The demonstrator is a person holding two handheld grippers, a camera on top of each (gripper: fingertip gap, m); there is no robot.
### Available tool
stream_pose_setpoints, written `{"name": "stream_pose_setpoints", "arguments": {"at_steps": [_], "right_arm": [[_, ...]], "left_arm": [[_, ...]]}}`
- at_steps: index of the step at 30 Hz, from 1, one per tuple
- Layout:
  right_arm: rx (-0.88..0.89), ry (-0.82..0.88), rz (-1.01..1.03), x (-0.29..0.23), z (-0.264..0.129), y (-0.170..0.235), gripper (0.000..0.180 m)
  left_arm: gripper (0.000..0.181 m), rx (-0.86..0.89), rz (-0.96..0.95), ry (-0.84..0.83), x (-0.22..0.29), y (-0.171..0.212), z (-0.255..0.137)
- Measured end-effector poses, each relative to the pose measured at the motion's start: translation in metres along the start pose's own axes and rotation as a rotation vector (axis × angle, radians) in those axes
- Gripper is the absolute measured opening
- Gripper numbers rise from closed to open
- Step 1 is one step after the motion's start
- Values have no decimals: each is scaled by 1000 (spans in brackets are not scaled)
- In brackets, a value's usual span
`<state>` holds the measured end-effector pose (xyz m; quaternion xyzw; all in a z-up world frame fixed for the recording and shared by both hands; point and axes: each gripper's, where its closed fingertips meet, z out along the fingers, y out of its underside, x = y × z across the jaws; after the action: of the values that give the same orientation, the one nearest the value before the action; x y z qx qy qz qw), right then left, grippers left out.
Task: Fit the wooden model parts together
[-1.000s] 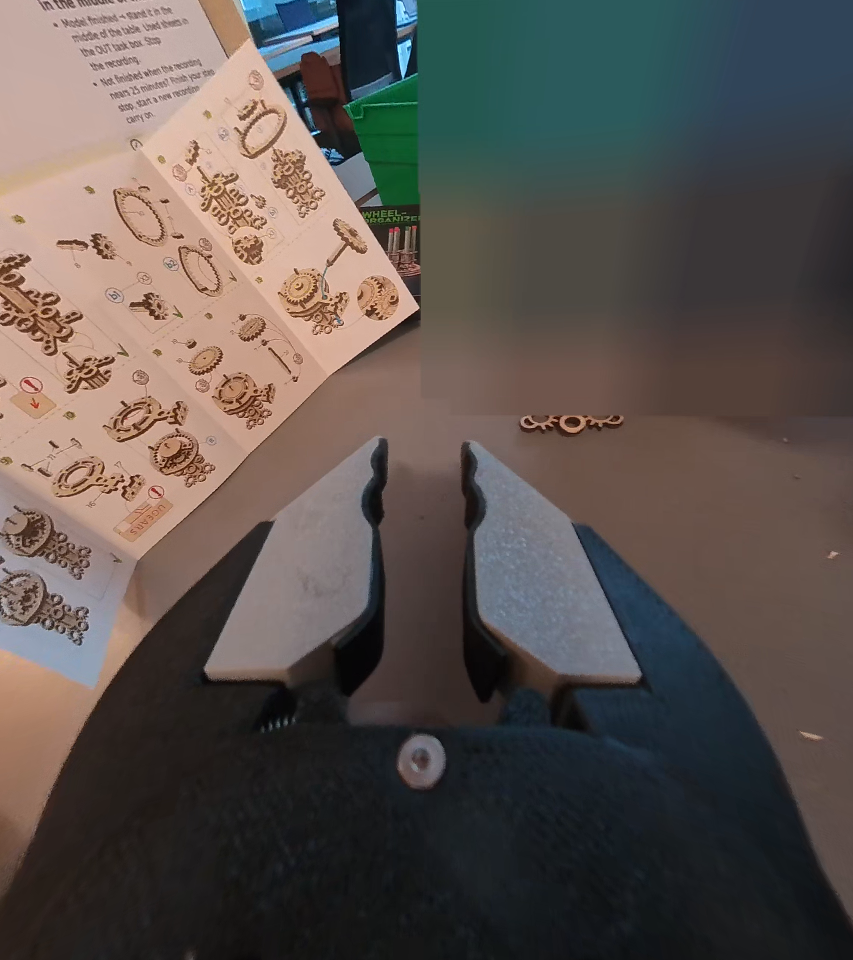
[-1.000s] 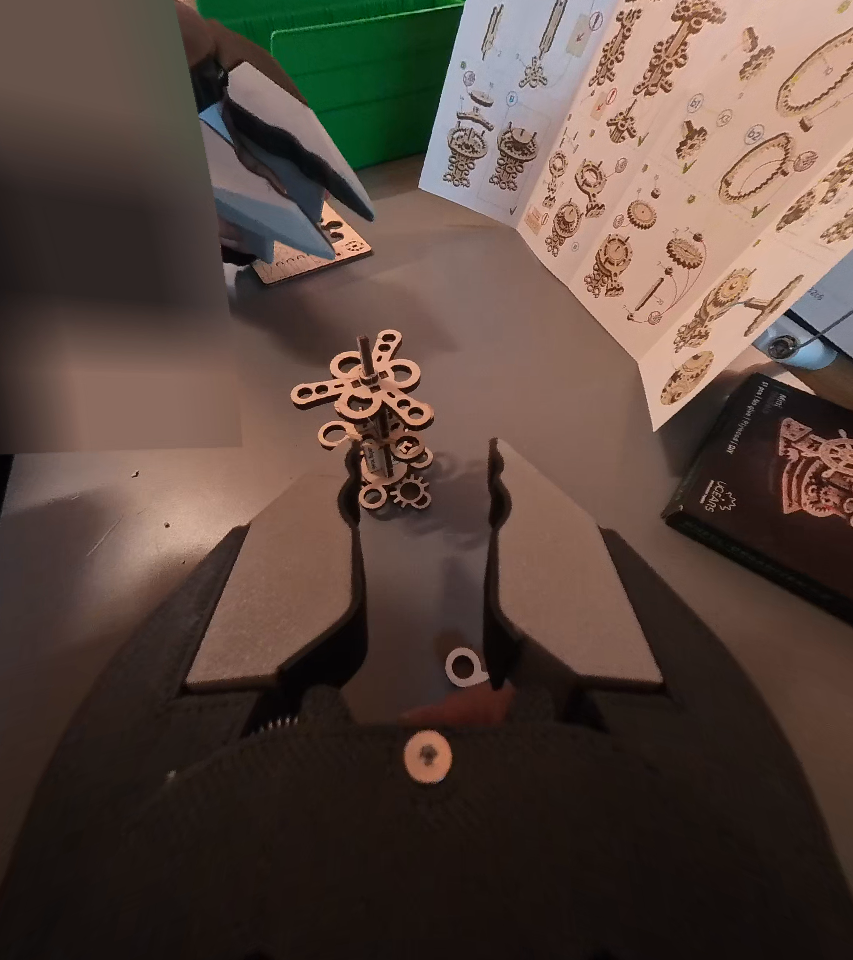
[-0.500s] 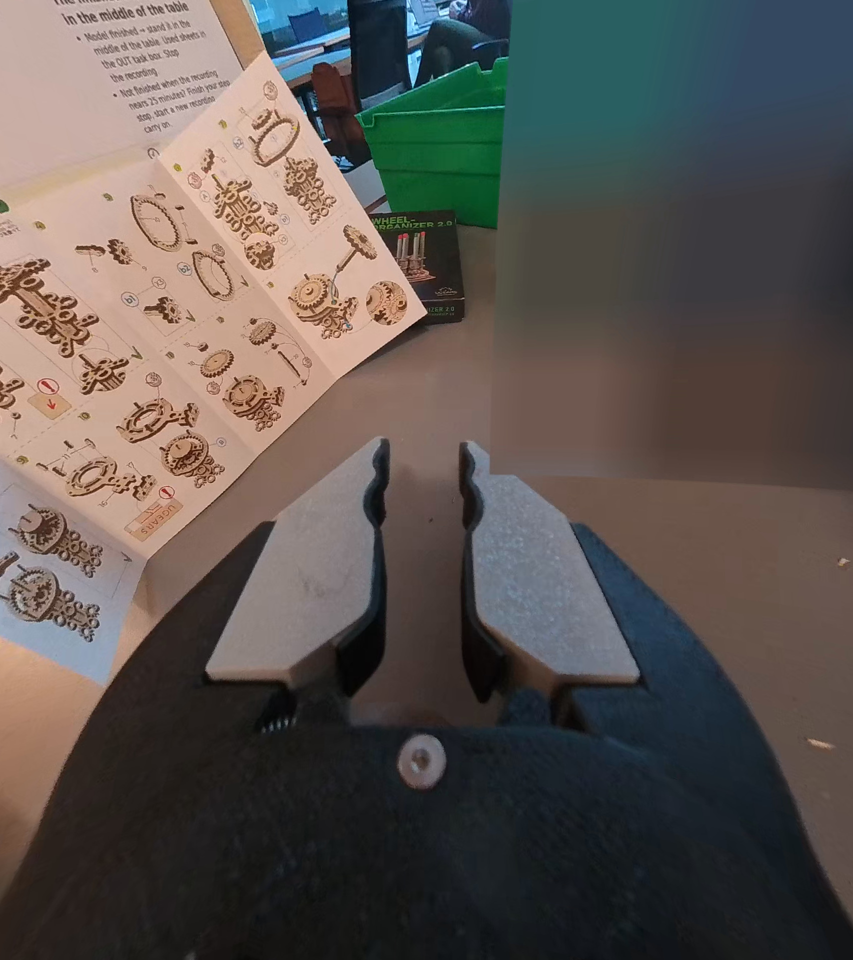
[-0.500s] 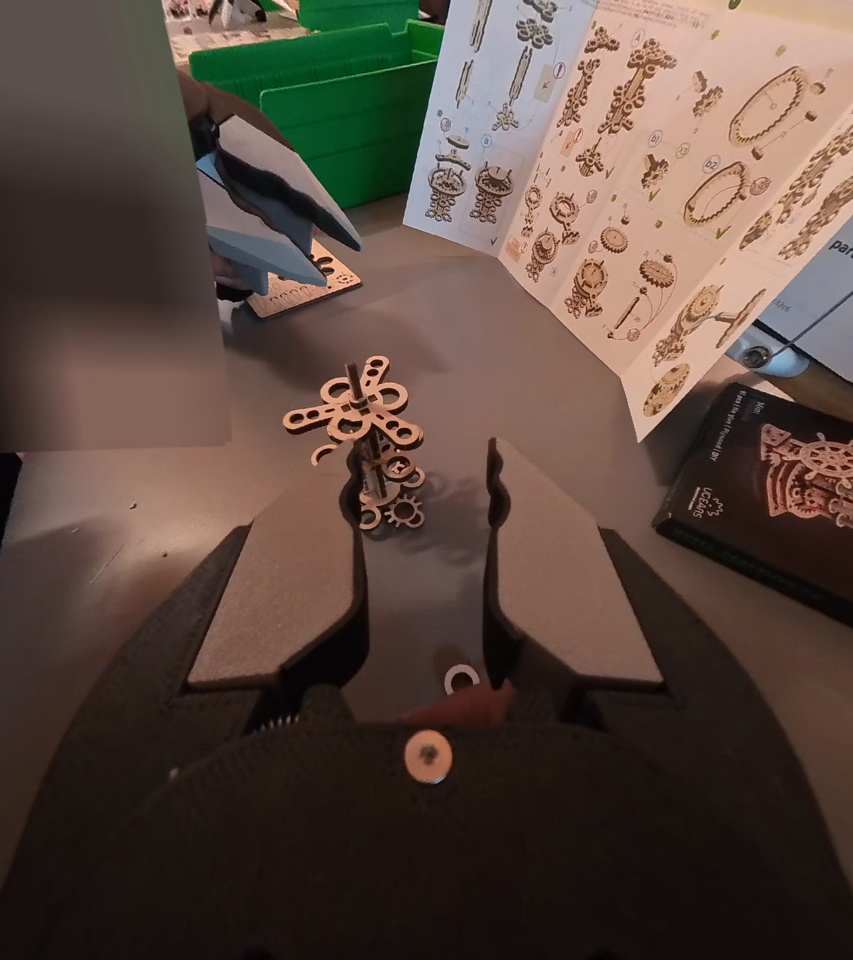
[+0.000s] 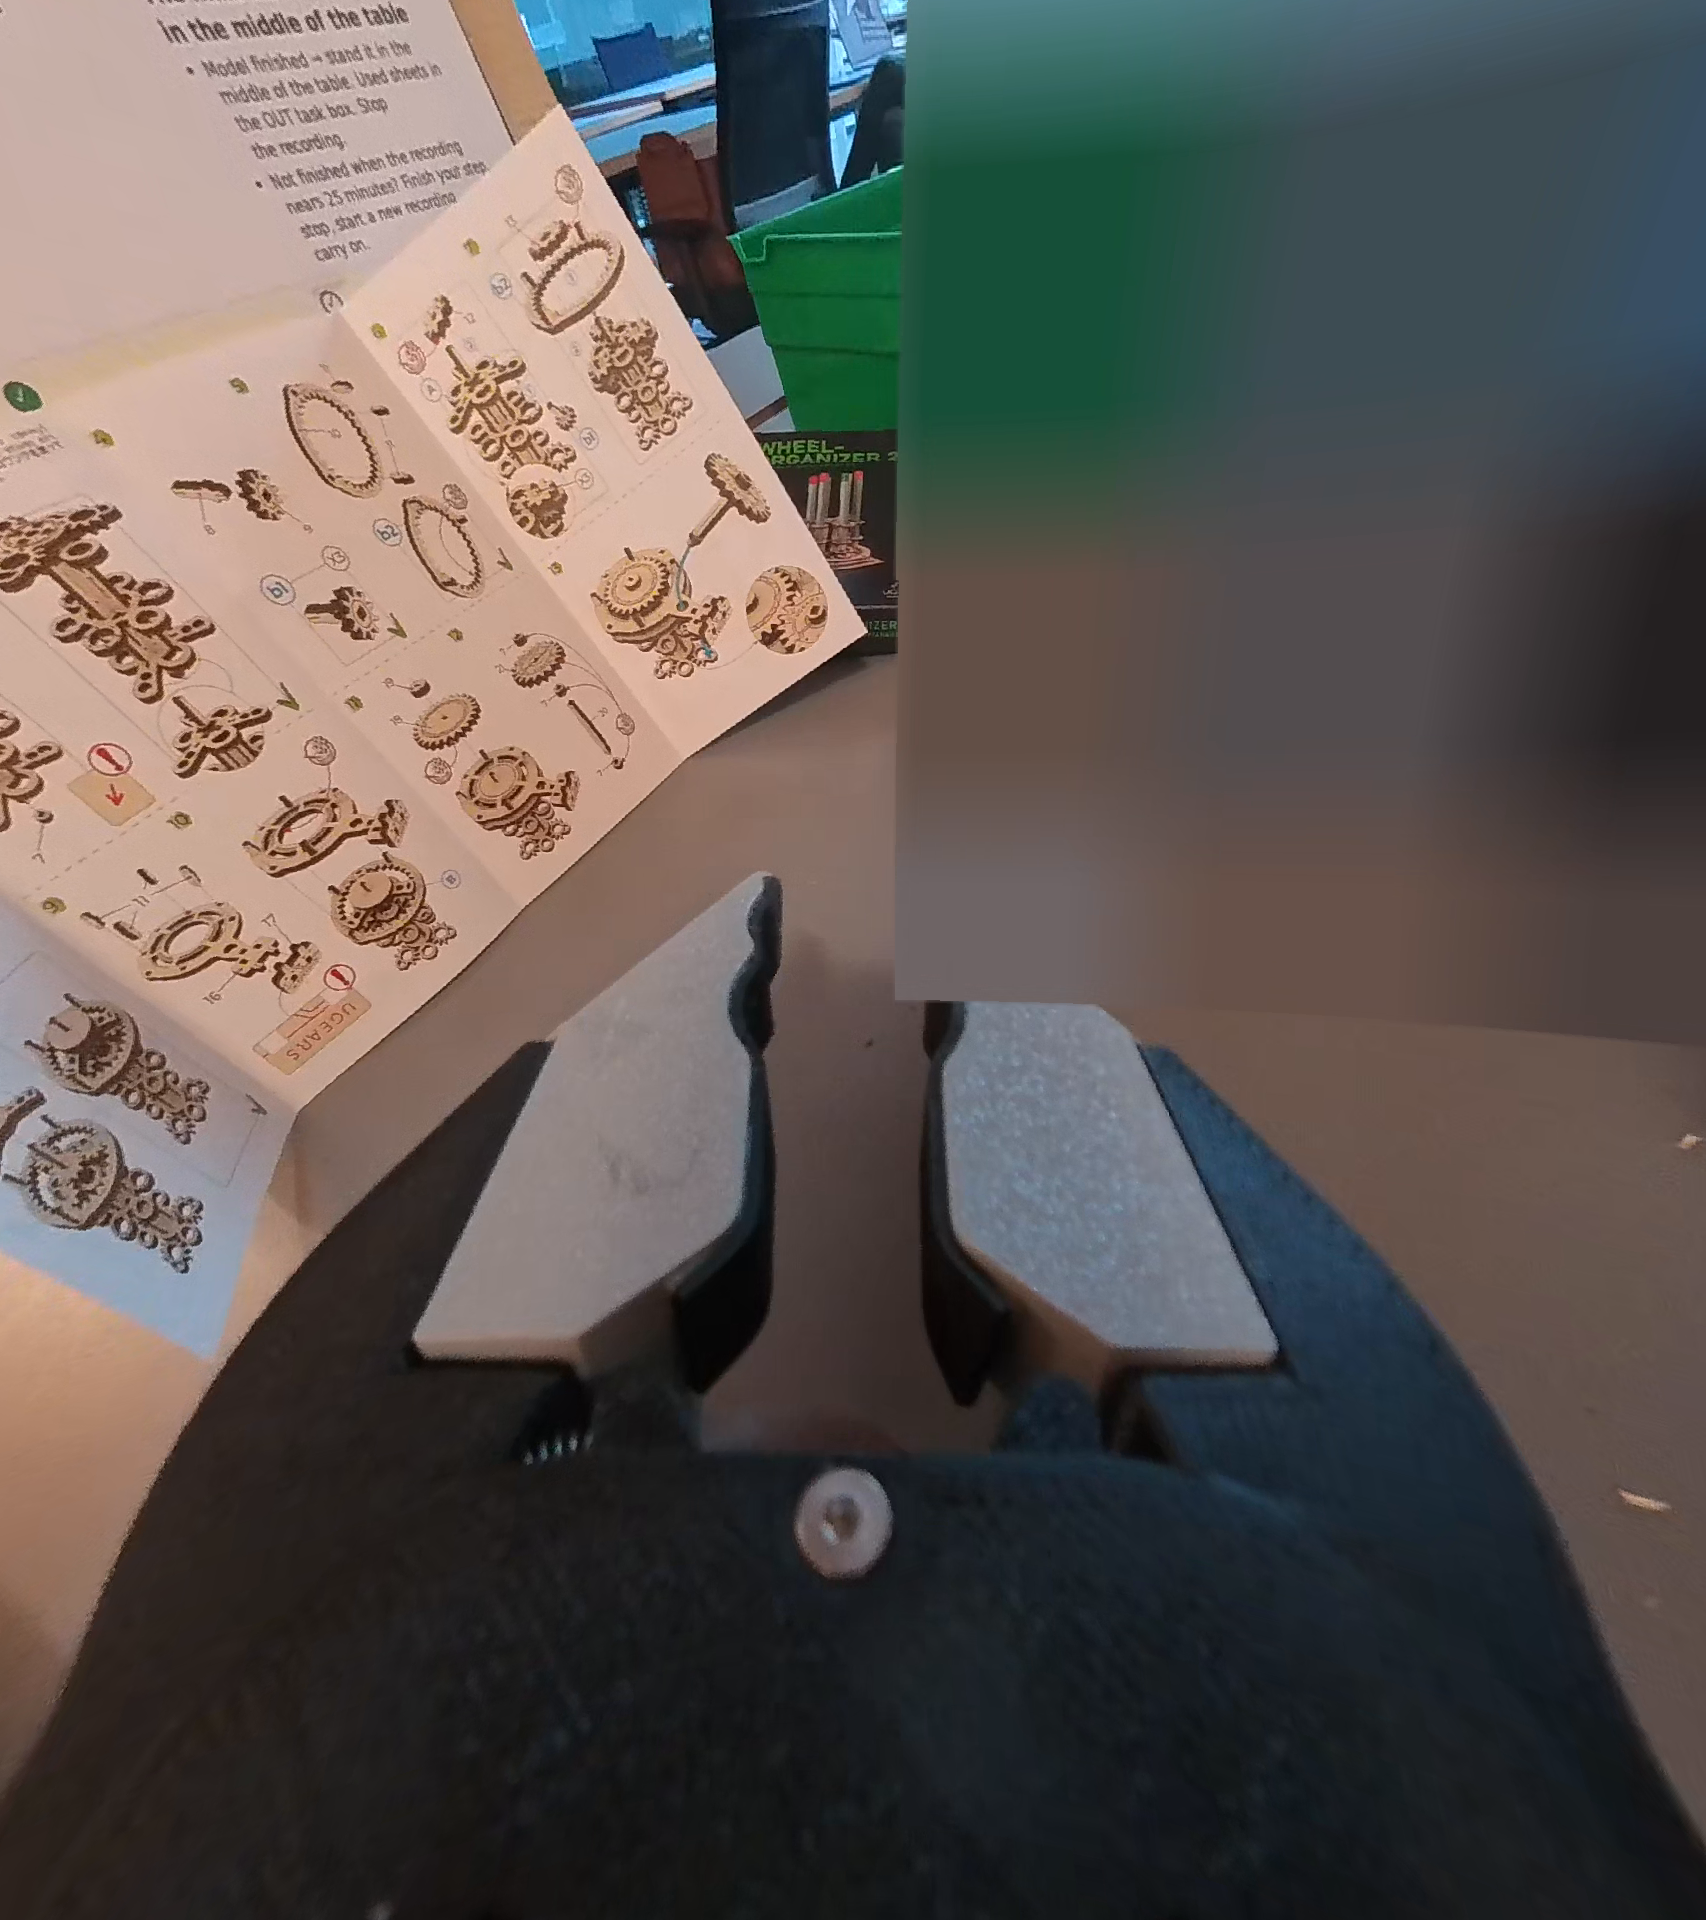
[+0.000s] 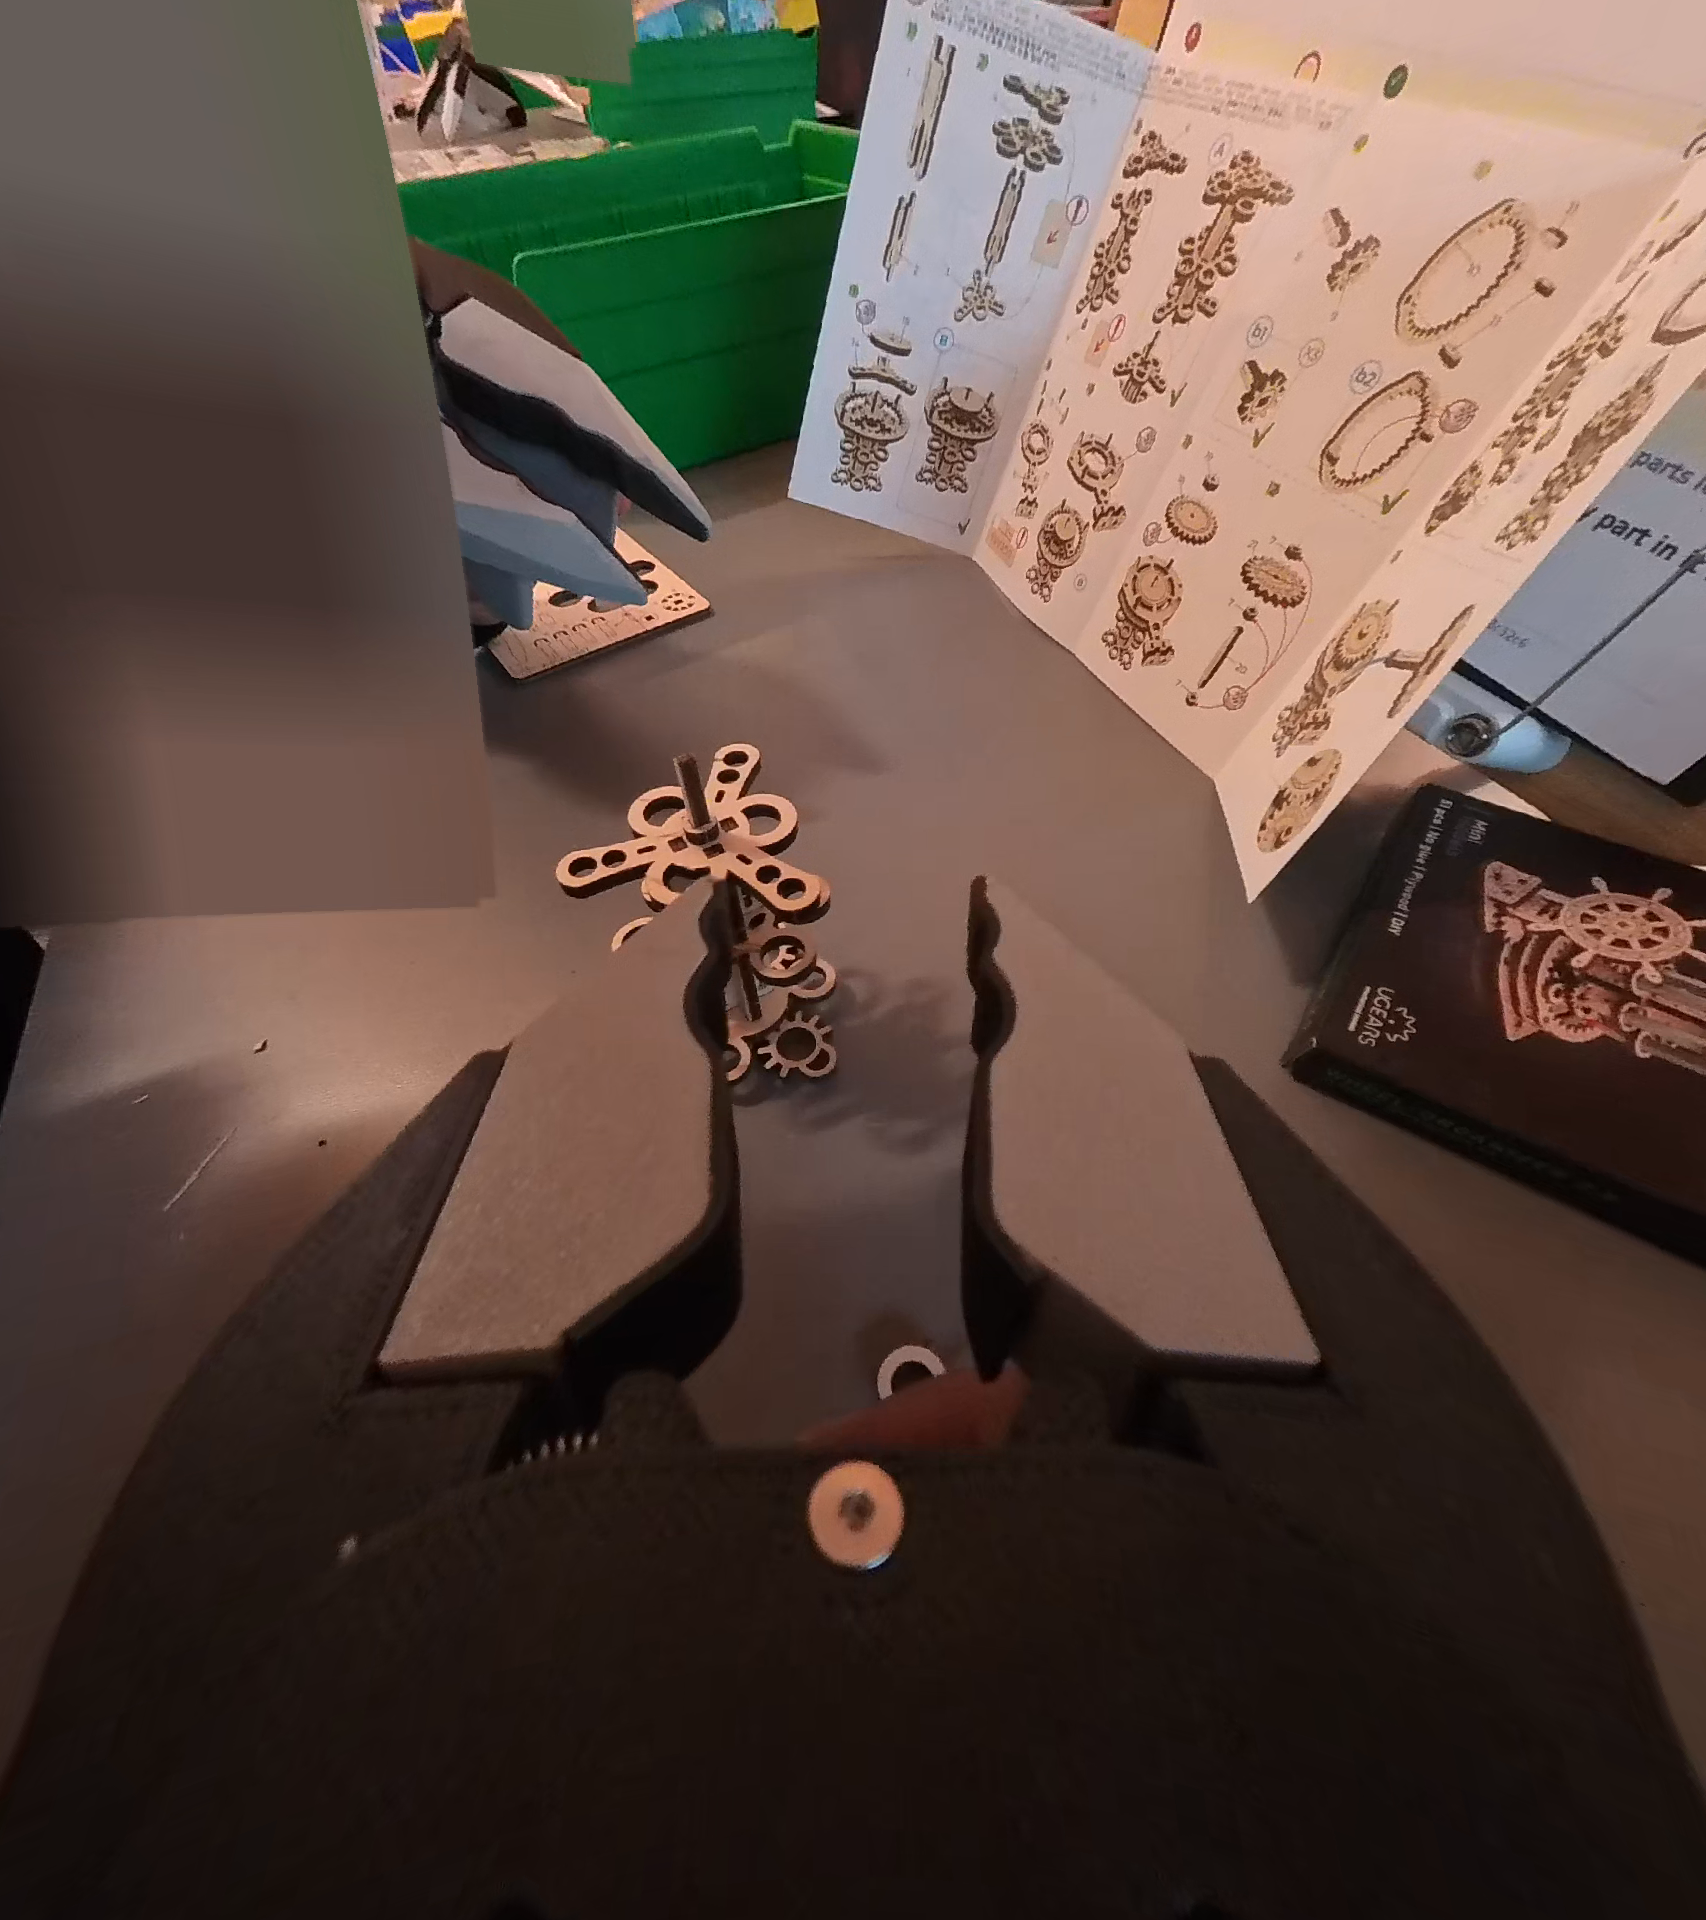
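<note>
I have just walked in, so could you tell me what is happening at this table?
A person is building a small wooden model with two handheld grippers. The half-built wooden model on its dark upright rod stands free on the grey table. The right gripper hovers open beside it; the left gripper is open and empty, near the unfolded paper instruction sheet.

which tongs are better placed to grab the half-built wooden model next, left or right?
Right. The right tongs are open with the wooden model standing just past their tips. The left tongs face the instruction sheet, with no part nearby.
</note>
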<state>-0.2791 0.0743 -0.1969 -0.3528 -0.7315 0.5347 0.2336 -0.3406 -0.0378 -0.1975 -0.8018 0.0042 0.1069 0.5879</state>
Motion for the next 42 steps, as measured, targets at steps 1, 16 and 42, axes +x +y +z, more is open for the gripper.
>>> {"name": "stream_pose_setpoints", "arguments": {"at_steps": [1, 16, 42], "right_arm": [[2, 2, 2, 0, 0, 0, 41], [5, -14, 27, 0, 3, 2, 39], [21, -22, -6, -4, 0, -3, 42]], "left_arm": [[22, 0, 0, 0, 0, 0, 0], [21, 5, 1, -12, -2, -1, -1], [21, -2, 36, -27, -3, 0, -2]]}}
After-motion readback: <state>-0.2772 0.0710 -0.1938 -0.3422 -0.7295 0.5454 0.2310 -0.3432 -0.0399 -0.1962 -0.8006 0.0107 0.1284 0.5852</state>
